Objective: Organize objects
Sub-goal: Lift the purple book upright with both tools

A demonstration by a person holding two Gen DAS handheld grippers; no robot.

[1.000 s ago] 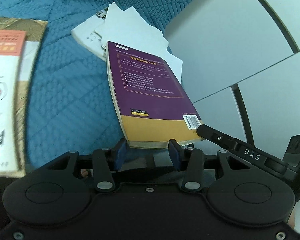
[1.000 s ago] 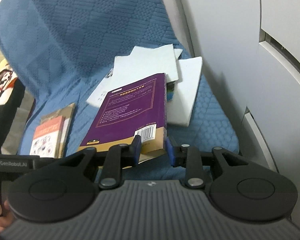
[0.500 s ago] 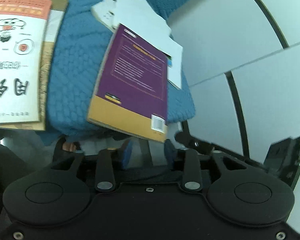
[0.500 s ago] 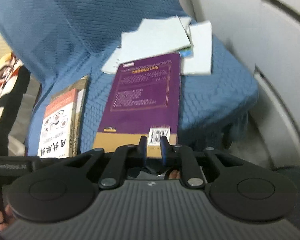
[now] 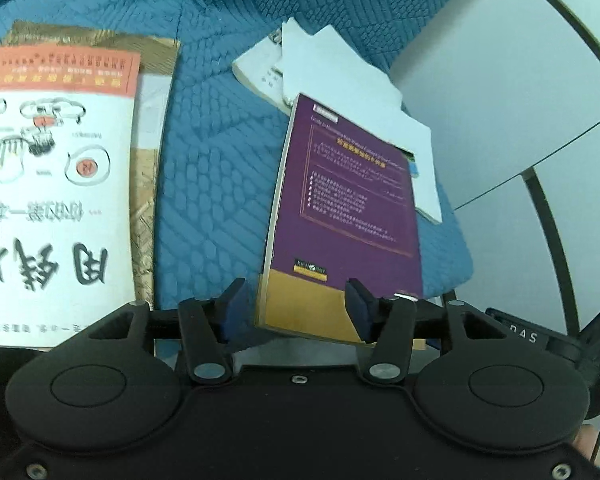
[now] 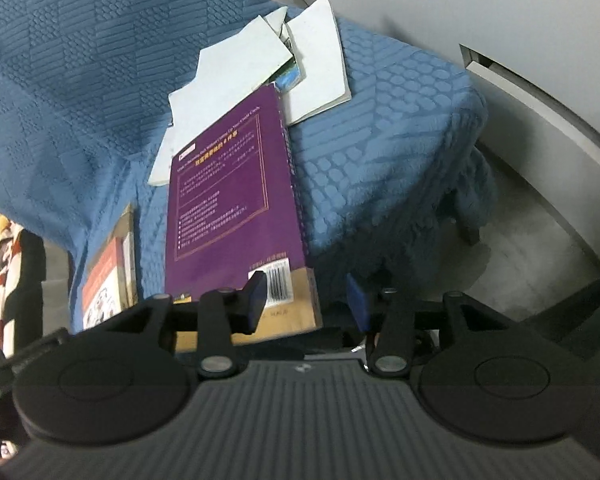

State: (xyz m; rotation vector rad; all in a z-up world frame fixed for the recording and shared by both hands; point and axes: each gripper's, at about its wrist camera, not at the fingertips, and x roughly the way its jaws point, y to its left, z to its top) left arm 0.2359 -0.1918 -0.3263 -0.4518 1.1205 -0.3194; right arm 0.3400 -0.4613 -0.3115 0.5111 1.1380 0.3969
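Purple book (image 5: 348,216): now flat on the blue quilted cover (image 5: 220,184), near end overhanging the edge, both claws having just been opening off it. Left claw (image 5: 296,306) and right claw (image 6: 307,300) spread, pads clear of the near end. Far end rests on white papers (image 6: 236,76), probably starting a stack; orange-and-white book (image 5: 56,184) well apart.

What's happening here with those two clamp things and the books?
A person is tidying books on a blue-covered seat with a handheld gripper in each hand. The purple book lies on some white books, its near end sticking out past the seat edge. Both the left gripper and right gripper have just been opening; their fingers now flank that end without pressing it. Another book pile lies to the left.
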